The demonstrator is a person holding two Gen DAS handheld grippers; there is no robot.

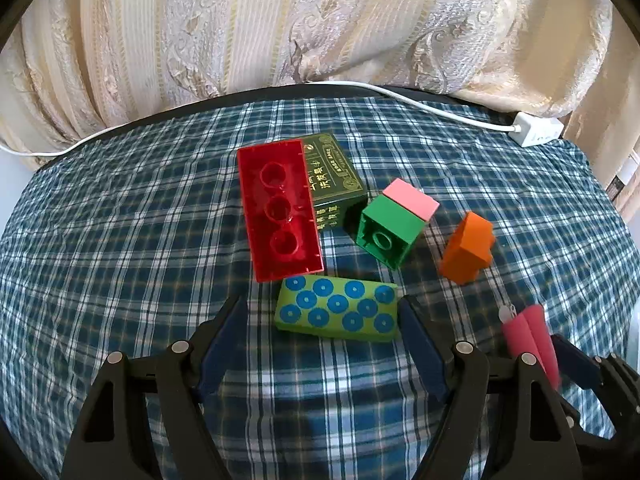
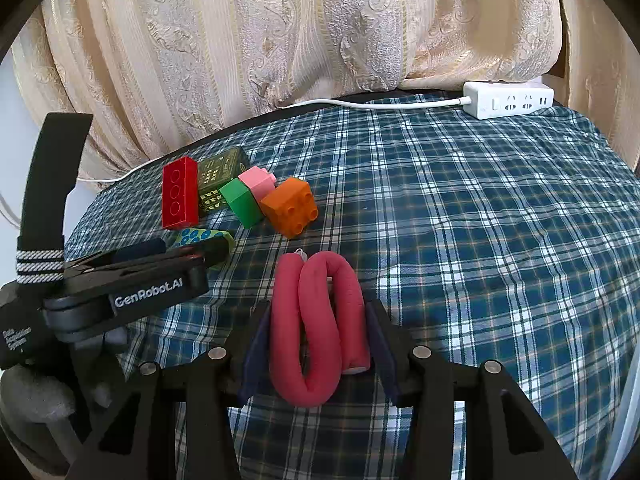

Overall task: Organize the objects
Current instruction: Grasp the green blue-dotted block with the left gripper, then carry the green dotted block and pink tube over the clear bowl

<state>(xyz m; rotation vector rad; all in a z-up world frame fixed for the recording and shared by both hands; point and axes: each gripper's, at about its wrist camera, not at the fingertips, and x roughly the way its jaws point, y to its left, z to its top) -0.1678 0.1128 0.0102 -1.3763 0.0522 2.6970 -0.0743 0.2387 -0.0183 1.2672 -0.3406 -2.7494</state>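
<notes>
A light-green block with blue dots [image 1: 338,310] lies on the plaid cloth between the fingers of my open left gripper [image 1: 322,302]. The right finger is next to the block's end and the left finger stands clear of it. My right gripper [image 2: 318,304] is shut on a folded pink foam tube [image 2: 316,320], which also shows in the left wrist view as the pink foam tube [image 1: 528,332]. Beyond the dotted block sit a clear red brick [image 1: 280,212], a dark green box [image 1: 336,176], a green brick [image 1: 386,232] joined to a pink brick [image 1: 412,198], and an orange brick [image 1: 466,248].
The plaid-covered table [image 2: 480,220] ends at a patterned curtain [image 2: 280,32]. A white power strip [image 2: 508,100] lies at the back right, its cable [image 2: 380,104] running along the far edge. The left gripper's body [image 2: 120,280] fills the left side of the right wrist view.
</notes>
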